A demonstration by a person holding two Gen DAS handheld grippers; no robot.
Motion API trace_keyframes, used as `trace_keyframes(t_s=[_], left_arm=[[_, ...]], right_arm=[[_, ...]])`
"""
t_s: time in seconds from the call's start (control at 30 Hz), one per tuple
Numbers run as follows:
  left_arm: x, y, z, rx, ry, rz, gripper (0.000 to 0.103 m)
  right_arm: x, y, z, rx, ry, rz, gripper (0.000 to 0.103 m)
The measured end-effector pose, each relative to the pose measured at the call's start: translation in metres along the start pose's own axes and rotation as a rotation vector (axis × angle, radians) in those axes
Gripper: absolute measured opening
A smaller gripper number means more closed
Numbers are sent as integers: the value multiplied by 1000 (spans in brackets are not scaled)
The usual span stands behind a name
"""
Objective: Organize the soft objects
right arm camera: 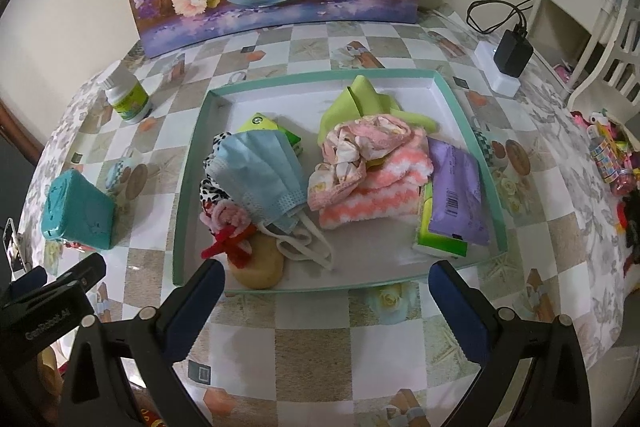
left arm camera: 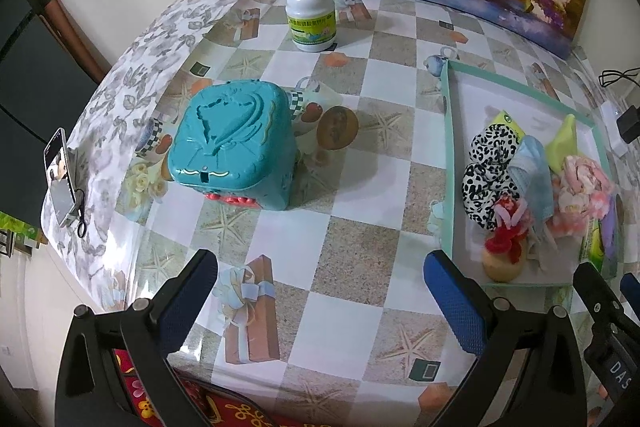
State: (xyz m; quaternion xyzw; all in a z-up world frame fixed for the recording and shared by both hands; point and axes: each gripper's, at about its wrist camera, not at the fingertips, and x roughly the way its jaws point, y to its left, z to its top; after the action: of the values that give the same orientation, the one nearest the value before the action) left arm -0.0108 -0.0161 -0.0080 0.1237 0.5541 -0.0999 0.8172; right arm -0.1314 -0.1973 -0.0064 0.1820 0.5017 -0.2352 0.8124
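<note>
At the far left of the table, a phone leans near the edge. To its right, a teal plastic box stands closed on the checkered tablecloth, with a white pill bottle behind it, well apart. The left gripper hovers over bare cloth near the front edge, jaws spread wide, nothing between them.

Right of centre lies the shallow teal-rimmed tray, which holds the soft objects. Its left half contains a black-and-white spotted scrunchie, a blue face mask lying over it, a red-and-pink pipe-cleaner figure and a tan sponge at the front rim. Its right half holds a lime-green cloth, a pink-and-white towel with a pink garment on top, and a purple packet resting on a green tissue pack.

The right gripper hovers before the tray's front rim, jaws wide apart and empty. A black charger sits at the far right.
</note>
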Motion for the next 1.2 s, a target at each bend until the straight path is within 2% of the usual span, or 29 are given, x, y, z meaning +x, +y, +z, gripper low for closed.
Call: trace_keyframes(t_s=[1.2], left_arm=[[2, -2, 0, 0, 17, -15, 103]], right_arm=[[8, -2, 0, -11, 21, -28, 103]])
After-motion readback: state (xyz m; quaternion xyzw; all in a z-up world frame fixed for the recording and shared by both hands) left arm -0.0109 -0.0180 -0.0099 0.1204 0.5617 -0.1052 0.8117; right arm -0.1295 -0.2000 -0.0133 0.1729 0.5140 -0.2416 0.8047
